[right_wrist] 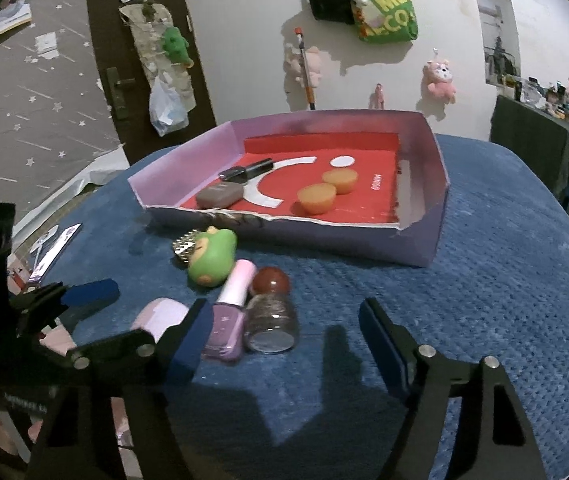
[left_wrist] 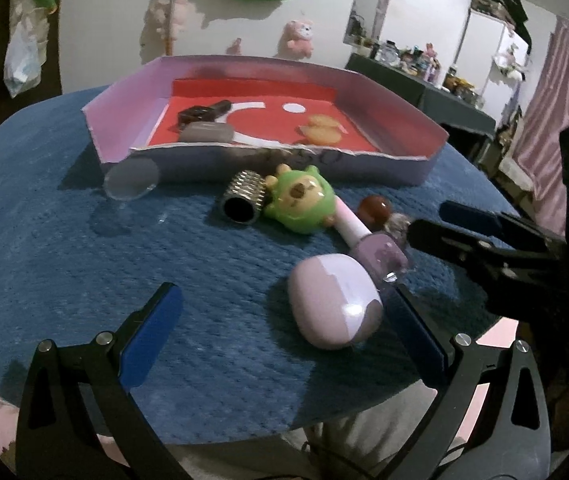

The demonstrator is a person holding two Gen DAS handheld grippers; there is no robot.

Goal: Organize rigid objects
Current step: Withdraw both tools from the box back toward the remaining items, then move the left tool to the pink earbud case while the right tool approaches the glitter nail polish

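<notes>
On the blue cloth (left_wrist: 84, 240) lie a lilac oval case (left_wrist: 332, 300), a lilac nail polish bottle (left_wrist: 380, 252) with a pink cap, a red-capped glitter bottle (left_wrist: 374, 208), a green bear toy (left_wrist: 298, 200) and a ribbed silver cylinder (left_wrist: 242, 200). My left gripper (left_wrist: 284, 320) is open, with the case between its fingers, close to the right one. My right gripper (right_wrist: 284, 340) is open around the nail polish bottle (right_wrist: 226, 328) and the glitter bottle (right_wrist: 272, 320). Its left pad (right_wrist: 188, 340) is beside the polish; its right pad stands apart.
A lilac box (right_wrist: 424, 240) with a red floor stands behind the objects, holding two orange cups (right_wrist: 316, 198), a grey compact and a dark tube. A clear disc (left_wrist: 132, 180) leans by its front wall. The table's near edge is just below my fingers. Cards (right_wrist: 52, 248) lie at its left edge.
</notes>
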